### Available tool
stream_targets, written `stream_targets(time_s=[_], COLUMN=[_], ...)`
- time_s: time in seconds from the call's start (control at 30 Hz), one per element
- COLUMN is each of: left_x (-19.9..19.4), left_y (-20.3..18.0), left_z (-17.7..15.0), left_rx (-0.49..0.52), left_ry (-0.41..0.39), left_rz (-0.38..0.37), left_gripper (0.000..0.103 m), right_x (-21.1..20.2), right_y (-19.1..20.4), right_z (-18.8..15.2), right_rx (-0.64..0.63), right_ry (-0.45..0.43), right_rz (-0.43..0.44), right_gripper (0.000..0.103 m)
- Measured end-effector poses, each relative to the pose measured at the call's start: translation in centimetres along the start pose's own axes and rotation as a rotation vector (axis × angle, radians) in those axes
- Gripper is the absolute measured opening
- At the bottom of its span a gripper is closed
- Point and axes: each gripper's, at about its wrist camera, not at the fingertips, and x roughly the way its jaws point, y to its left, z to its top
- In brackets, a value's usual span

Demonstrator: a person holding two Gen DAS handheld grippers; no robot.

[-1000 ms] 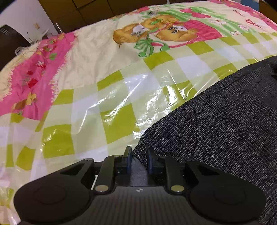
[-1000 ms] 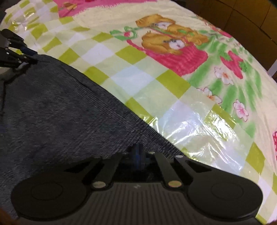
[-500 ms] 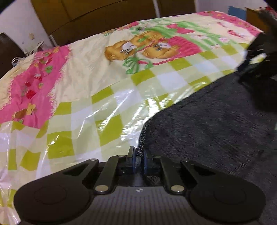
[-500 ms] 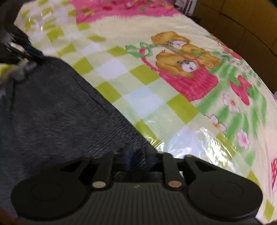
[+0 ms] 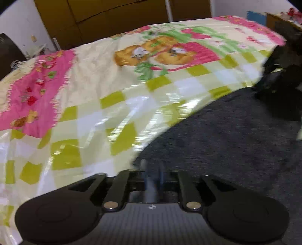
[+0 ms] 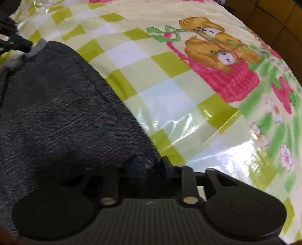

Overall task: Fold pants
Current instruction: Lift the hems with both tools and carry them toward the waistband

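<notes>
Dark grey woven pants (image 5: 236, 135) lie on a bed sheet printed with green checks and bears; they also fill the left of the right wrist view (image 6: 56, 113). My left gripper (image 5: 152, 169) has its fingers close together on the pants' near edge; the frame is blurred. My right gripper (image 6: 151, 165) has its jaws apart with the pants' edge bunched between them. The right gripper shows dark and blurred at the right of the left wrist view (image 5: 277, 71). The left gripper pinches the far pants corner in the right wrist view (image 6: 20, 43).
The sheet (image 5: 132, 94) has a glossy plastic cover (image 6: 179, 122). Brown wooden cupboards (image 5: 113, 17) stand behind the bed. A dark object (image 5: 7, 50) stands at the far left.
The left gripper closed on the pants' edge and lifted it. The right gripper's jaws went from shut to apart around the pants' edge. Both views shifted and tilted.
</notes>
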Motion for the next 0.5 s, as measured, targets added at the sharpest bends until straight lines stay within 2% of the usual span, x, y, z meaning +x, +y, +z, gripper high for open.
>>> stream_targets(time_s=[0.07,0.17,0.23,0.27,0.33,0.4,0.5], left_x=[1.3,3.2,3.8,3.9,3.5,2.4,-0.3], left_y=[0.8,0.8,-0.2,-0.5,-1.1,-1.7,-2.5], left_z=[0.0,-0.3,-0.3,-0.2,0.2,0.2,0.4], left_rx=[0.005,-0.001,0.026,0.026,0.022,0.042,0.067], left_ry=[0.033,0.082,0.096,0.098,0.096,0.076,0.019], left_rz=[0.047,0.031,0.034,0.029,0.006,-0.009,0.010], left_gripper=[0.051,0.053,0.046,0.031,0.015,0.015,0.015], right_x=[-0.2,-0.9,-1.4,-1.7,-2.6,-4.1,-7.1], right_y=[0.2,0.6,1.0,1.2,1.5,1.8,2.4], right_z=[-0.1,-0.4,-0.6,-0.5,-0.6,-0.7,-0.8], right_rx=[0.013,0.040,0.045,0.048,0.056,0.063,0.070], right_ry=[-0.005,-0.025,-0.039,-0.045,-0.064,-0.094,-0.142], right_rz=[-0.004,-0.014,-0.028,-0.034,-0.044,-0.055,-0.064], right_gripper=[0.016,0.010,0.008,0.008,0.008,0.007,0.007])
